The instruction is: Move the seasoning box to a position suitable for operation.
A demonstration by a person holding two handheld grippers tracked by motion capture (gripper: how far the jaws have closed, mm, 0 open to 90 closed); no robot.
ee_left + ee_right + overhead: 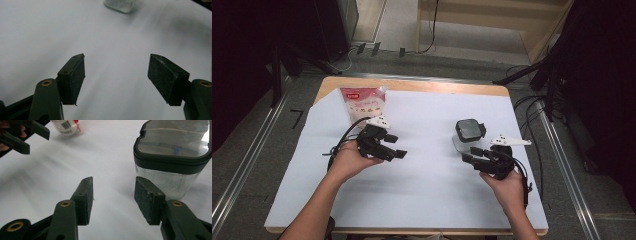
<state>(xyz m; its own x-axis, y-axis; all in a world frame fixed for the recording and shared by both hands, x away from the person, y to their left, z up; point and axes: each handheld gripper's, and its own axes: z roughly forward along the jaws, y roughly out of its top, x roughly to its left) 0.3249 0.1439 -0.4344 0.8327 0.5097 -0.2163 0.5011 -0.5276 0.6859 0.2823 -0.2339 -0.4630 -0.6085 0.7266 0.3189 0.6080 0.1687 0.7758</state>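
Jar (172, 157), clear with dark lid, upright on white worktop (427, 180); just beyond right gripper (113, 200), off its right finger (147, 200), not between the pair; fingers released, gap bare. Left gripper (116, 80) well apart from jar, fingers spread wide, nothing gripped. Pouch (363, 102) at far left of worktop, behind left gripper.
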